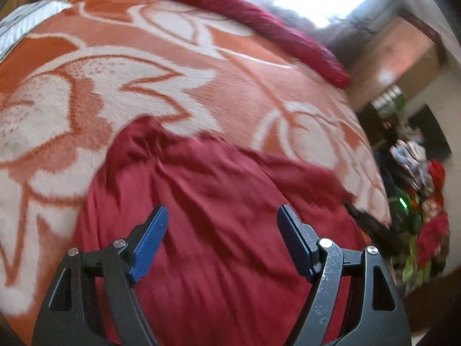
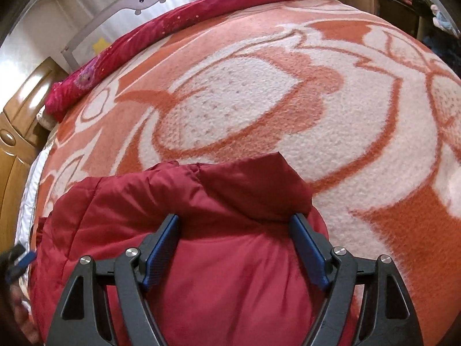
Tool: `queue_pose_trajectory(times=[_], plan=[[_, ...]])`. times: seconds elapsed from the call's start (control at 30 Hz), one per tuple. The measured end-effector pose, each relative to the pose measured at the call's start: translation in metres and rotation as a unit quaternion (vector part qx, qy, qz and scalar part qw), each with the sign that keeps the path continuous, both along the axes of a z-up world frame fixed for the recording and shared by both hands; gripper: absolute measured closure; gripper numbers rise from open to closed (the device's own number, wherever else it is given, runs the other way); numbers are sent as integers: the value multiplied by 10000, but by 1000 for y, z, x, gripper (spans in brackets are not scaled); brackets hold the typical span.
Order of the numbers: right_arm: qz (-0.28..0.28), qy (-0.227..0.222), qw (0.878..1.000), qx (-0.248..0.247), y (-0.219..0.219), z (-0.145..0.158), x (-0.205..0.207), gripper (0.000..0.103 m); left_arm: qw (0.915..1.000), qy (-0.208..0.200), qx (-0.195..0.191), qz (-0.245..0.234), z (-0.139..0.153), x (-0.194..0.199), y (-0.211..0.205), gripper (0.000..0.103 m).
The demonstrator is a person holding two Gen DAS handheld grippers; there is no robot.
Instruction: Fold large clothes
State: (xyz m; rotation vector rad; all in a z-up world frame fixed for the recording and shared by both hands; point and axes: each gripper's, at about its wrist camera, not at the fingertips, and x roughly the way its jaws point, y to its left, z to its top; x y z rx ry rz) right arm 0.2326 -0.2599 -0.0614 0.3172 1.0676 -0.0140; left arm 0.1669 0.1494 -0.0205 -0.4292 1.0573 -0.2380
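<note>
Grippers, L (image 1: 222,216) & R (image 2: 234,225), both spread wide, grasping nothing, over red padded jacket (image 2: 219,201) at frame bottom-center on orange floral blanket (image 2: 259,101).

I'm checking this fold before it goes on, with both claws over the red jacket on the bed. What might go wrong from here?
1. The dark red padded jacket looks slick and puffy; the open right claw may pinch only the top layer, so the fold slips.
2. The left claw is also open, and its view is blurred, so its grasp may land off the edge.
3. The fuzzy orange-and-white floral blanket underneath could get pinched along with the jacket.
</note>
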Motion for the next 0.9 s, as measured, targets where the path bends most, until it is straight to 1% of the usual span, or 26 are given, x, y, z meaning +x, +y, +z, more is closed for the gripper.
queue_pose_trajectory(times=[0.1,0.17,0.2,0.27,0.37,0.43,0.53,0.57,0.63,0.7,0.73,0.83,0.9], plan=[[-77,5,10000,-21,-3,0,-2,23,9993,-187,93,-322,12,-34,-14,24],[-255,-15,9996,-116,-7,6,-8,23,9985,-273,213,-435,19,-50,-22,24],[-299,-122,9994,-141,-8,13,-14,23,9980,-315,242,-487,21,-58,-24,24],[-203,-363,9991,-79,-5,28,-30,23,9971,-394,322,-572,25,-75,-28,24],[327,-730,9968,30,13,53,-64,23,9961,-460,423,-627,25,-94,-31,24],[847,-926,9921,75,32,68,-94,23,9961,-454,400,-635,22,-102,-32,24],[1520,-1045,9828,18,62,77,-132,23,9961,-449,316,-698,17,-113,-36,24],[1669,-1039,9805,-21,70,76,-141,23,9958,-433,334,-727,14,-114,-39,24],[1890,-954,9770,-254,84,71,-157,23,9954,-411,456,-742,9,-116,-44,24],[1903,-719,9766,-703,90,58,-167,23,9943,-413,599,-782,4,-118,-49,24],[1853,-641,9772,-819,88,50,-171,23,9940,-404,633,-800,2,-117,-49,25],[1542,-532,9833,-805,67,35,-183,20,9932,-323,714,-865,-12,-115,-52,25],[1343,-516,9878,-604,52,28,-187,20,9921,-317,771,-933,-21,-112,-53,25]])
